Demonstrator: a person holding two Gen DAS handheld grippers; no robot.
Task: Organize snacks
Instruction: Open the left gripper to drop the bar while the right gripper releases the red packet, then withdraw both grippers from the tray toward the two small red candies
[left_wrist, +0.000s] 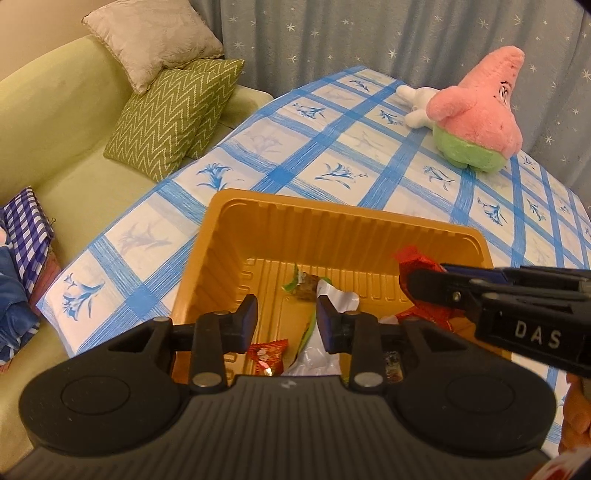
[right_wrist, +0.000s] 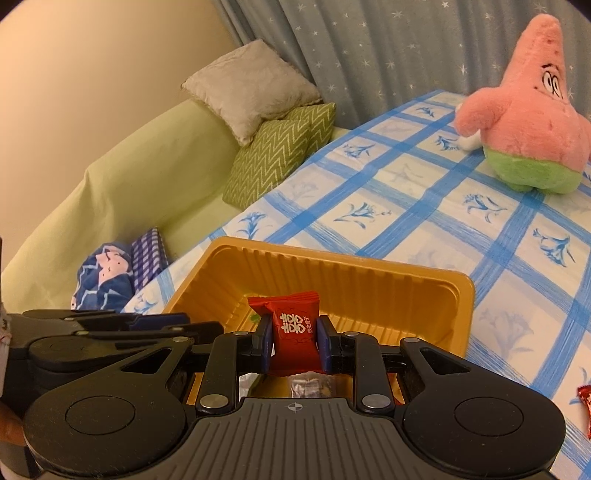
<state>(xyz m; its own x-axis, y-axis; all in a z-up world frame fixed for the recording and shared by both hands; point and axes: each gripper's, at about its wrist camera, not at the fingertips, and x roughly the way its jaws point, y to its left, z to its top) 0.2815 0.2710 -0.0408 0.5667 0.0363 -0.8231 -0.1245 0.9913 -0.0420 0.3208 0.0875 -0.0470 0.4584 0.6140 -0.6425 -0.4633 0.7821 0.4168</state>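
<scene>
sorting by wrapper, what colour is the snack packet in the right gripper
Red, with white characters printed on it: the small red snack packet shows best in the right wrist view.

right gripper (right_wrist: 294, 341) is clamped down, both blue pads (right_wrist: 265, 343) pressing in on something pinched between them, fingers pointing forward. left gripper (left_wrist: 285, 321) sits just to its left, jaws spread apart with nothing between the pads (left_wrist: 249, 316). the two are really close, nearly side by side.
</scene>
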